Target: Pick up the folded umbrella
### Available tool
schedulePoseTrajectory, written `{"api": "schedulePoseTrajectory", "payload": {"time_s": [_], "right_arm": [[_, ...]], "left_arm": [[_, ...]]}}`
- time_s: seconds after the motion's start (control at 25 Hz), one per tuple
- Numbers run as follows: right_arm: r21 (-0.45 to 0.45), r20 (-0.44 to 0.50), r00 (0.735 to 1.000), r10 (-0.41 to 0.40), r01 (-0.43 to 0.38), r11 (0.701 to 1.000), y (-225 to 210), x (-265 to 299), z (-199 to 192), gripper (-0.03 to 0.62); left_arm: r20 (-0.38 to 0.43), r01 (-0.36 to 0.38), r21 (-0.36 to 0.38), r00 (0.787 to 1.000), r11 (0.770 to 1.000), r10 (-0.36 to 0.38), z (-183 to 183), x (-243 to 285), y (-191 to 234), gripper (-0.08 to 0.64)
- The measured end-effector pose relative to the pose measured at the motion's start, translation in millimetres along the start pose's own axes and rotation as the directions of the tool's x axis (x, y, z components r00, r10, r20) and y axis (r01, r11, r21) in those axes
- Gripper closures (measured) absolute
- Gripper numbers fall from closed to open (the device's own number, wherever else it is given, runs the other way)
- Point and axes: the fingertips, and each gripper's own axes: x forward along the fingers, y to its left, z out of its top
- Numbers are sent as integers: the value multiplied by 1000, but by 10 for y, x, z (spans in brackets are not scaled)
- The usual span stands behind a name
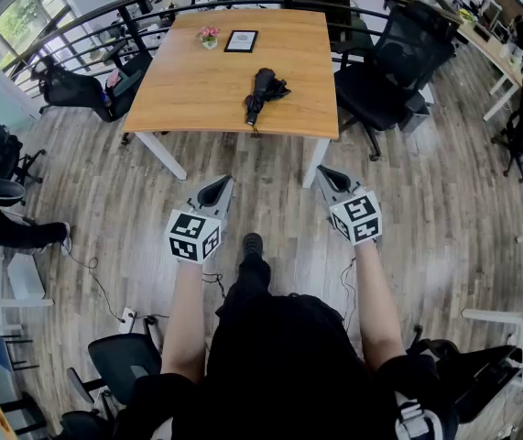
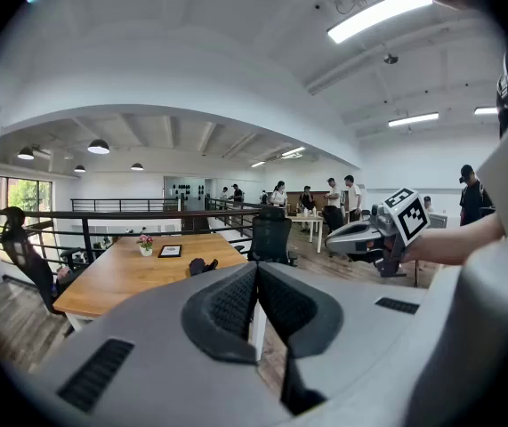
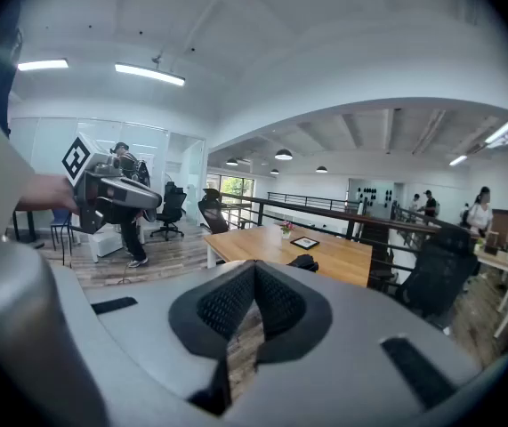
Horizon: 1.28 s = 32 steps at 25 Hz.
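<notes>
A black folded umbrella [image 1: 259, 93] lies on the wooden table [image 1: 197, 90], near its front edge and pointing toward me. It shows small in the left gripper view [image 2: 203, 264] and in the right gripper view [image 3: 304, 261]. My left gripper [image 1: 223, 182] is held over the floor, short of the table, shut and empty. My right gripper [image 1: 321, 170] is beside it at the same distance, also shut with nothing in it. Both point toward the table, well apart from the umbrella.
A small flower pot [image 1: 209, 37] and a black framed tablet [image 1: 241, 41] stand at the table's far side. Black office chairs [image 1: 389, 58] sit right and left [image 1: 82, 90] of the table. A railing [image 1: 87, 26] runs behind it. White table legs [image 1: 162, 154] stand ahead.
</notes>
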Motion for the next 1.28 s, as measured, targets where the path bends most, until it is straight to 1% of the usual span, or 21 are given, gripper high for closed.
{"api": "schedulePoseTrajectory", "payload": {"time_s": [0.08,0.16,0.32,0.44,0.64,0.88,1.08,1.16,1.2,1.24,1.28], "right_arm": [[-21,-2,1000,-12,12,1000,-76,108,4,584],[-27,-5,1000,-20,19,999,-147,205,14,584],[0,-15,999,-38,38,999,-296,354,25,584],[-2,-37,998,-48,48,999,-373,464,-3,584],[12,-65,996,-61,62,998,-505,630,-29,584],[25,-65,996,-68,70,997,-594,828,10,584],[0,-62,995,-78,78,997,-625,993,63,583],[-5,-56,996,-76,76,997,-630,1040,85,535],[-9,-51,996,-75,75,997,-634,1061,97,517],[-14,-47,996,-75,75,997,-638,1080,110,488],[-18,-43,996,-76,75,997,-643,1096,123,461]], "left_arm": [[1,4,-24,1000,1000,-4,-23,110,98,539],[-6,9,-29,1000,1000,-9,-56,213,170,540],[-26,27,-24,999,999,-27,-106,417,287,540],[-44,36,-31,998,999,-38,-148,543,379,538],[-37,60,-92,997,994,-63,-168,744,517,540],[-45,70,-96,996,993,-74,-189,906,710,538],[-39,92,-98,995,991,-96,-171,1010,831,537],[-42,97,-97,994,991,-101,-157,1050,869,534],[-43,97,-97,994,990,-102,-150,1072,891,502],[-45,98,-97,994,990,-102,-145,1093,910,448],[-48,99,-97,993,990,-104,-139,1111,926,415]]}}
